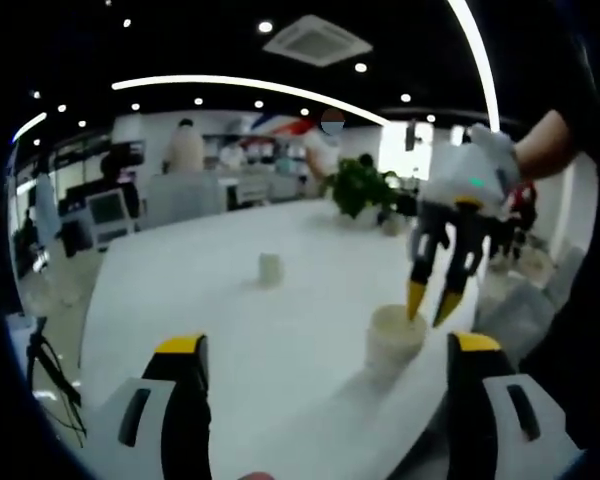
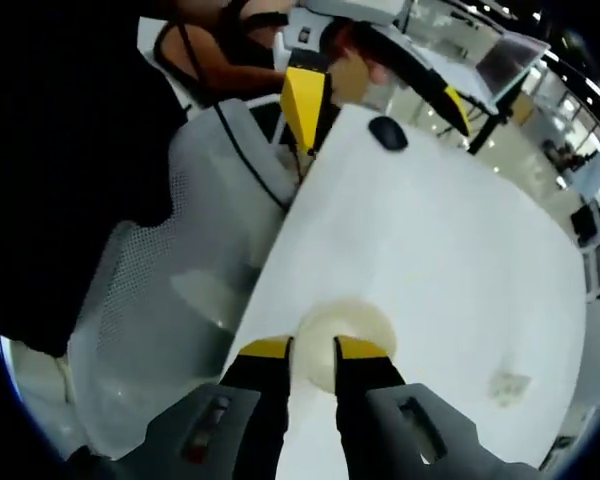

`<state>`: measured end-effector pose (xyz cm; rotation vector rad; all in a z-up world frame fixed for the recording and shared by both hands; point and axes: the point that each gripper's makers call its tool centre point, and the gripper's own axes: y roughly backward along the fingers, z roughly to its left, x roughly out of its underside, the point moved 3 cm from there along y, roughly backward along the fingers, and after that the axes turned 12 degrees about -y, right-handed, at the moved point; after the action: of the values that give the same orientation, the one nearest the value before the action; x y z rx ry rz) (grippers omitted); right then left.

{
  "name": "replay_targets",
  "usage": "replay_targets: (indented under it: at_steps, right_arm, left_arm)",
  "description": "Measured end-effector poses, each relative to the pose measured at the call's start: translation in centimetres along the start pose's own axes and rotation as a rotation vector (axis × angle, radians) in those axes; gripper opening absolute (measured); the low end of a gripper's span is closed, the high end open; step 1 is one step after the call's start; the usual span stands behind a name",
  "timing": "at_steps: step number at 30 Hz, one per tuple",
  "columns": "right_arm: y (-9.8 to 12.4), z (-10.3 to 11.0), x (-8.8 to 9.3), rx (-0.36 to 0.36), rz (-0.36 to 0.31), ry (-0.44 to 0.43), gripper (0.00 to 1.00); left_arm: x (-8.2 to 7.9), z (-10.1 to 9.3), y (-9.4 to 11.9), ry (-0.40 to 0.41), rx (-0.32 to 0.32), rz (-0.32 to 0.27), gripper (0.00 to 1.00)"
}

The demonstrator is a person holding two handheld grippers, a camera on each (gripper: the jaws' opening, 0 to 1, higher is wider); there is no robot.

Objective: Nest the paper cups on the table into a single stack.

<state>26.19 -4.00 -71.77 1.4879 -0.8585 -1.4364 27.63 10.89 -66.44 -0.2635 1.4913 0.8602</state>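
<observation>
My right claw hangs over the near paper cup on the tabletop, jaws narrowly apart astride its rim, so closing should pinch the wall. My left claw waits wide apart. The far cup stands well apart, farther along the tabletop.

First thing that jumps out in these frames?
The right gripper, yellow-tipped fingers pointing down, is at the rim of the near white paper cup on the white table. From above, its fingers straddle that cup's rim. A second small white paper cup stands alone farther back.
</observation>
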Motion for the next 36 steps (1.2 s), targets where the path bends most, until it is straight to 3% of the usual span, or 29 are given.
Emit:
replay_targets:
  at_steps: [19,31,36]
  right_arm:
    - [0.3,0.5,0.1,0.05,-0.068,-0.064,0.2]
    - [0.0,0.8,0.0,0.087,-0.165,-0.161,0.29]
    - [0.2,0.8,0.0,0.107,-0.229,-0.217,0.32]
  left_arm:
    - [0.4,1.3,0.0,0.012,-0.004,0.01,0.97]
    - [0.2,2.5,0.4,-0.007,-0.003,0.019,0.97]
    - [0.0,2.8,0.4,0.032,-0.015,-0.003,0.97]
